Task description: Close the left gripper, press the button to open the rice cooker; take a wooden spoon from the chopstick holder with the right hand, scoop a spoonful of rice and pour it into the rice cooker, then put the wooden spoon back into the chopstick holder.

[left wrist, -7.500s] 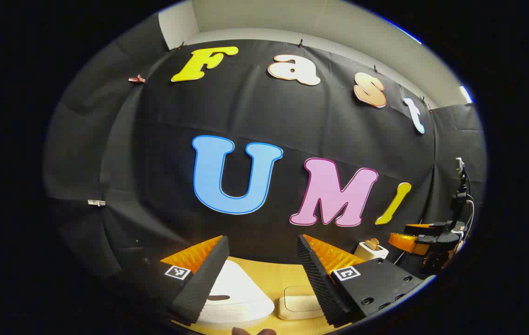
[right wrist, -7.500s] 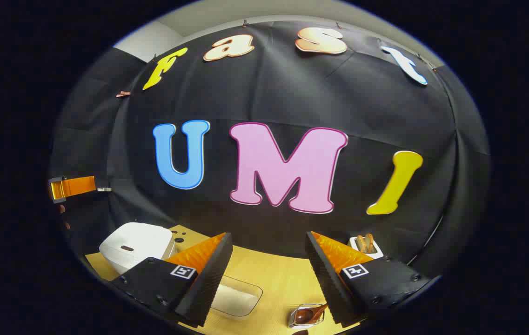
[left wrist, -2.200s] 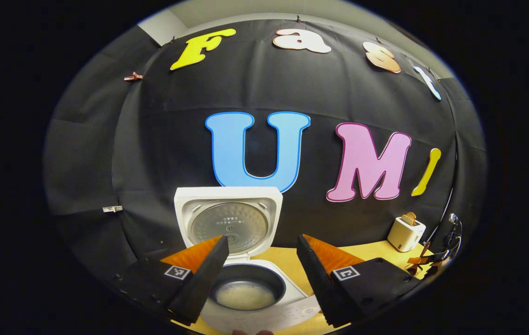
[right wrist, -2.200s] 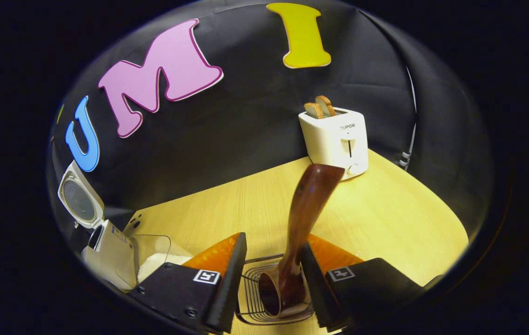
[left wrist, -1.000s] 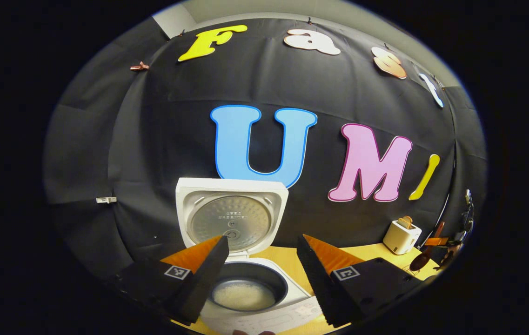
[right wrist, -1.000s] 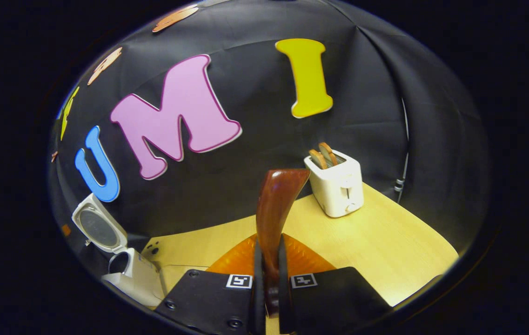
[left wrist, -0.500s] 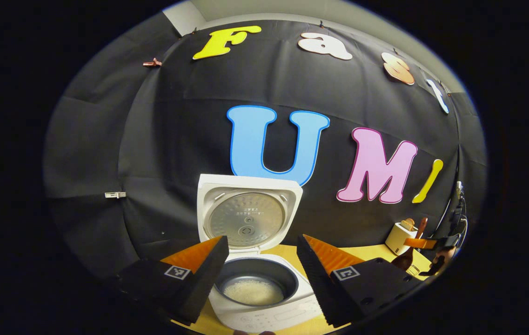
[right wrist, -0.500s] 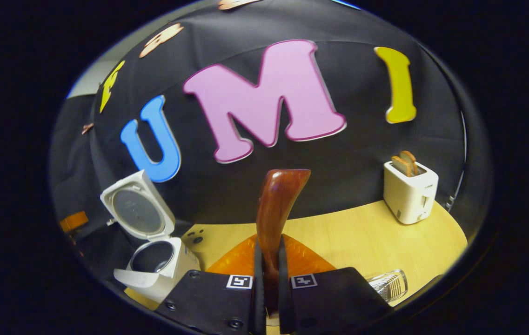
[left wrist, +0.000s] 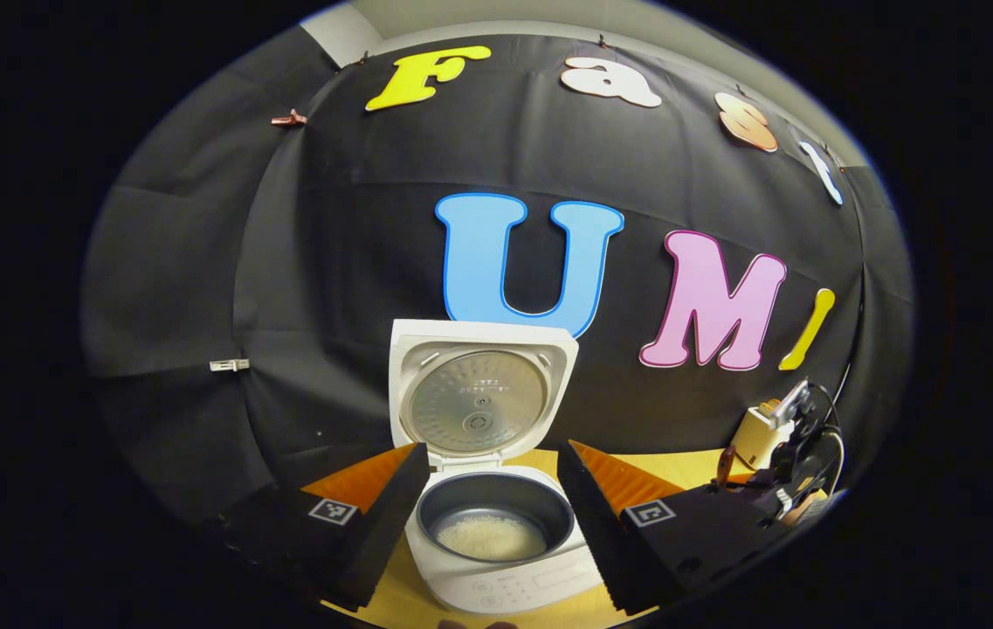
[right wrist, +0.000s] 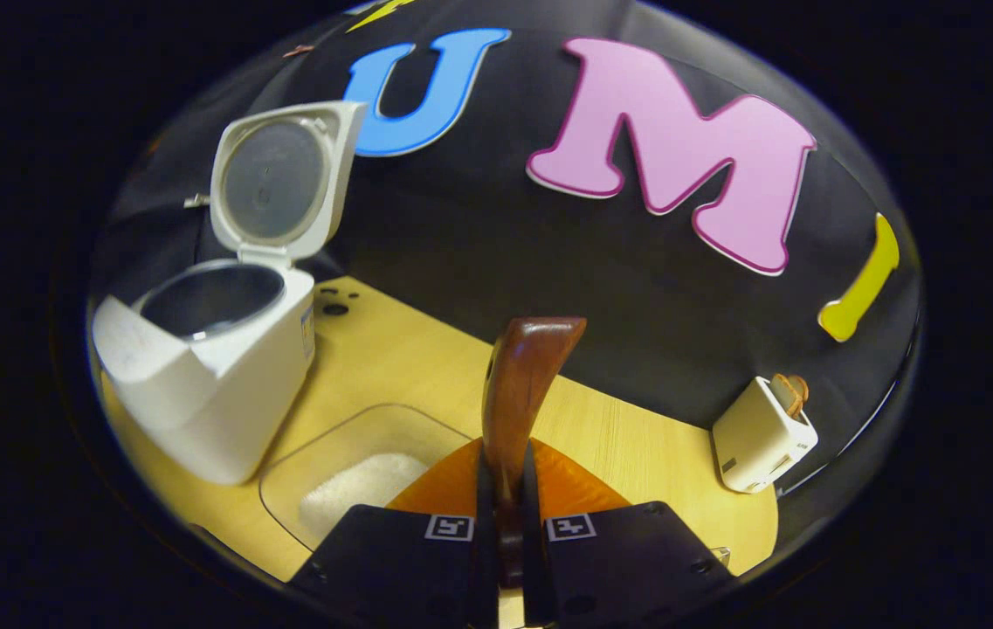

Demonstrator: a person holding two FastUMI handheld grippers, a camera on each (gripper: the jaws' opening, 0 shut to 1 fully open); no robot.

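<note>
Now the right gripper point(right wrist: 503, 498) is clamped on the spoon point(right wrist: 520, 384), whose handle sticks up over the rice tub point(right wrist: 356, 472) beside the cooker point(right wrist: 225, 367). Meanwhile the left gripper point(left wrist: 489, 489) hangs with jaws apart above the cooker point(left wrist: 496, 515), lid point(left wrist: 479, 393) upright, rice in the pot.

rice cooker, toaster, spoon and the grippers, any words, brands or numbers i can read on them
No text can be read.
rice cooker, front panel: faint marks, too small to read.
lid plate: tiny embossed lines, too blurred to read.
side sticker: too small to read.
toaster: no writing can be made out.
wooden spoon: no writing.
left gripper, right gripper: square patterned tags, no words.
</note>
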